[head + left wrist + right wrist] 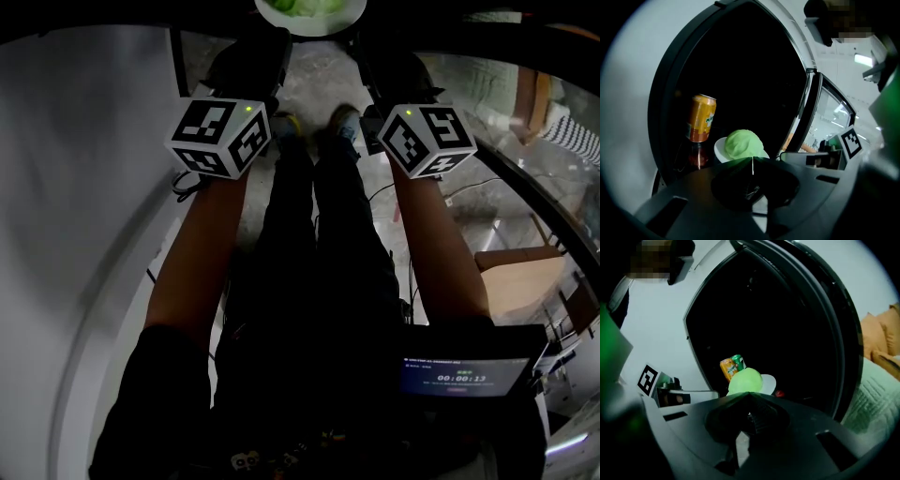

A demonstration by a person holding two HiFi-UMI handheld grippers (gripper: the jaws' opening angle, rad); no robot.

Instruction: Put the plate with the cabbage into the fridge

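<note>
plate with the cabbage sits straight ahead of both my tools, out at the far end of my reach, with the dark open fridge right behind it. my left gripper is clamped on the plate's near rim from the left, and my right gripper is clamped on it from the right, so neither is nearer. the load hangs evenly between them, level, with the cabbage upright in the middle. both forearms are stretched forward side by side, marker cubes up. an orange can stands inside, ahead and to the left of the plate, so as i judge it any way in runs to the right of that can. i cannot tell whether the plate rests on a shelf yet.
</note>
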